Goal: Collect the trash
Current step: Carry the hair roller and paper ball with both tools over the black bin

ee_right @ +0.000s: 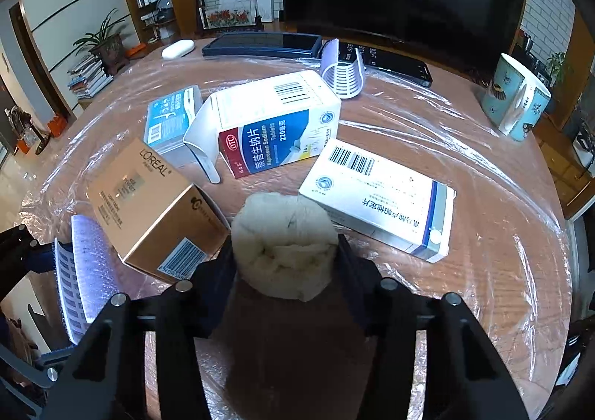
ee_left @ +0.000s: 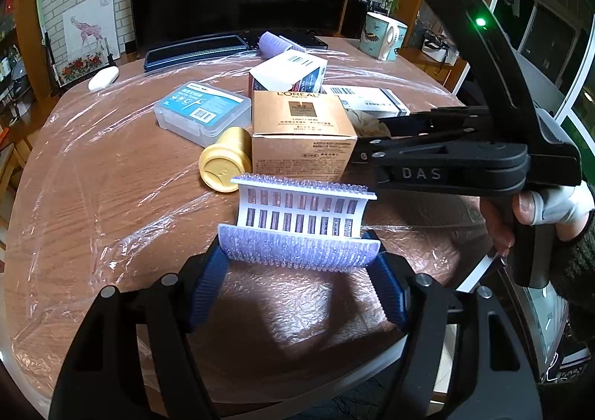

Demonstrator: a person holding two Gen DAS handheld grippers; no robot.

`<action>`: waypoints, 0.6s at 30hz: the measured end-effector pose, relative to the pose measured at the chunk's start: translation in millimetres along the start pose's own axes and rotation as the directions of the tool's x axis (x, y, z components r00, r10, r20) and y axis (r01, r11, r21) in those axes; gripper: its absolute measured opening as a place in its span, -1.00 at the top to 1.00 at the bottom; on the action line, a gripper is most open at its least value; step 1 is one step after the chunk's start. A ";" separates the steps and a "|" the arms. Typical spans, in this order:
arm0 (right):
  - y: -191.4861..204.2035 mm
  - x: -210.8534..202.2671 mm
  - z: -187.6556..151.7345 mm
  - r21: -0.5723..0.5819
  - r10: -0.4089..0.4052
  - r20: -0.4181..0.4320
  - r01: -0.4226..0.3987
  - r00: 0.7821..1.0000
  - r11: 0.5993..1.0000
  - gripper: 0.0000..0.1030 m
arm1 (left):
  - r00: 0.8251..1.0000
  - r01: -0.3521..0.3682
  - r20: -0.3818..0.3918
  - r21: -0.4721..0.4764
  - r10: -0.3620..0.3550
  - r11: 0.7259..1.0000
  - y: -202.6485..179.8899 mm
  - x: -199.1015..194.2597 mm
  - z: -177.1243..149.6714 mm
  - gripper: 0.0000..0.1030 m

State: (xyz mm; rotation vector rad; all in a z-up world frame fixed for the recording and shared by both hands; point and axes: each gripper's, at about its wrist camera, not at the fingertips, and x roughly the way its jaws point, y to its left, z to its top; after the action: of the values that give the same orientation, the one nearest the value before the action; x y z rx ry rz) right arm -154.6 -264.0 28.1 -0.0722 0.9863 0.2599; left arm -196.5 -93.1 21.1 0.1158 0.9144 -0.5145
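Tissue (ee_right: pixel 284 252), crumpled into a pale wad, sits clamped between the right gripper (ee_right: pixel 286 256) jaws just above the plastic-covered table (ee_right: pixel 483 234). Nearby the left gripper (ee_left: pixel 301 264) grips a slotted white holder (ee_left: pixel 301 223) by its ends. Beyond lie a gold carton (ee_right: pixel 148 204), two white medicine boxes (ee_right: pixel 275 126) and, farther off, a blue mug (ee_right: pixel 517 100).

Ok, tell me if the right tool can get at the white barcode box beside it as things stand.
Probably not yet. The right tool is shut on a crumpled tissue wad, so its jaws are full. The white barcode box lies just beyond, to its right on the table, nothing between; once the wad is dropped, the path looks free.
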 end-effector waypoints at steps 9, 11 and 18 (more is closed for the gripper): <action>-10.1 -24.8 -15.8 0.068 0.046 0.033 -0.048 0.998 0.997 0.01 | 1.000 -0.005 0.006 -0.008 0.005 1.000 2.2 -3.2 -0.3 -0.40; -13.6 -33.1 -21.5 0.079 0.052 0.040 -0.055 0.998 0.995 0.01 | 1.000 -0.006 0.007 -0.010 0.006 1.000 2.9 -4.4 -0.1 -0.40; -26.9 -56.8 -43.7 0.155 0.114 0.054 -0.121 0.992 0.980 0.01 | 1.000 -0.007 0.011 -0.011 0.007 1.000 1.1 -10.3 -1.0 -0.40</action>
State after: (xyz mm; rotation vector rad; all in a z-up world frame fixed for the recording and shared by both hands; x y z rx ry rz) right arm -213.2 -308.2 49.6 0.1368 0.9651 0.2890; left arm -201.8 -88.0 28.4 0.1065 0.9059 -0.5028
